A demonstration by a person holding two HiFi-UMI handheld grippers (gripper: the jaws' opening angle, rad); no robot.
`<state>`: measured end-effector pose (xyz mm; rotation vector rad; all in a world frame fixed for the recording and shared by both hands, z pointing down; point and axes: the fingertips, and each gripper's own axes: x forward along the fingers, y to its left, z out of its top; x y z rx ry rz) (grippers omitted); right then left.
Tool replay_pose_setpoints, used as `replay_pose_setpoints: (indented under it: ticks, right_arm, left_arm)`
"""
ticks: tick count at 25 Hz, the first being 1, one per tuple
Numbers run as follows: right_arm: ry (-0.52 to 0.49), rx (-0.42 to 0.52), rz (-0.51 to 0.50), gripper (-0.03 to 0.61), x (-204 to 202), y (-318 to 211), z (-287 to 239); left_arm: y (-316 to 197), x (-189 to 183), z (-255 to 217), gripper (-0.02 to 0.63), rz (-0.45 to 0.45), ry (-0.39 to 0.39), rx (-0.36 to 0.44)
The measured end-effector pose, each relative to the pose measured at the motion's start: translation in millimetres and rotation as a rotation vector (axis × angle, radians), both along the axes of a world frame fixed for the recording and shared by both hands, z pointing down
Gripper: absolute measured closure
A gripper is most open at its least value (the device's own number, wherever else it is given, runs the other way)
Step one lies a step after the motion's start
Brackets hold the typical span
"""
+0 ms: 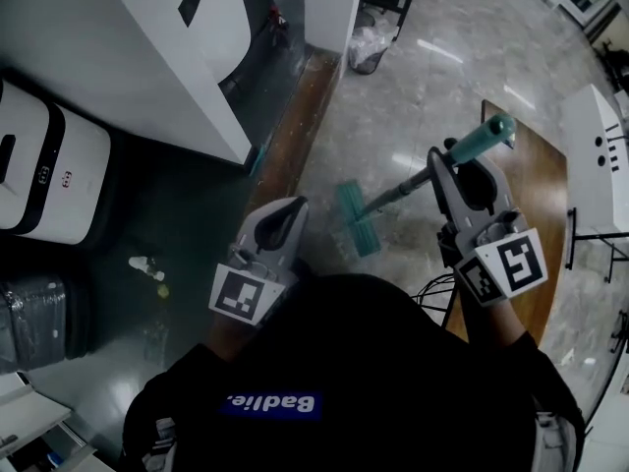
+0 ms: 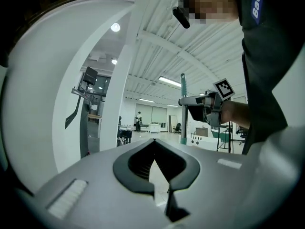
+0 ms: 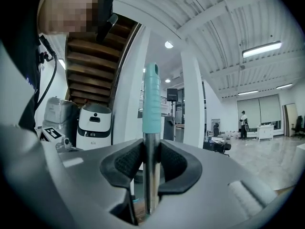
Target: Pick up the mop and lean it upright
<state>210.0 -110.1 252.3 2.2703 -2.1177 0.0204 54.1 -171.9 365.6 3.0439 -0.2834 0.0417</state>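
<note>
A pale, polished stone floor (image 1: pixel 442 87) ran through a large hall under a white ribbed ceiling (image 3: pixel 224 13) with lit strip lights (image 3: pixel 261 48). A white pillar (image 3: pixel 192 99) rose beside a wooden staircase (image 3: pixel 95 51). White machines (image 1: pixel 39 165) stood at the left, and a brown wooden table (image 1: pixel 541 165) at the right.

mop (image 1: pixel 398 193) in right hand-held gripper (image 1: pixel 458 160), left hand-held gripper (image 1: pixel 294 205) to its left, table (image 1: pixel 533 146) at right

The glossy grey marbled tile floor (image 1: pixel 432 77) carries a dark waste bin lined with a clear bag (image 1: pixel 369 49) and a small white plastic bottle (image 1: pixel 145 264). The teal-headed mop (image 1: pixel 356 219) has its head low over the floor, contact unclear.
</note>
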Motion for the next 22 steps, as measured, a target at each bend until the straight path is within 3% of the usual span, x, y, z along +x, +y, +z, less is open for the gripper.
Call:
replay_pose_setpoints:
  ticks: [3,12,22]
  right_arm:
    - [0.043,-0.003,0.000,0.474,6,-29,-4]
    - [0.032,0.079,-0.054,0.472,24,-118,-40]
    - [-0.007,0.090,-0.309,0.474,17,-233,-40]
  left_arm:
    - [-21,-7,2,0.595,-0.021,0.003,-0.011]
    - [-69,-25,8,0.595,-0.128,-0.010,-0.023]
    - [-140,-10,-10,0.595,-0.360,-0.027,0.014]
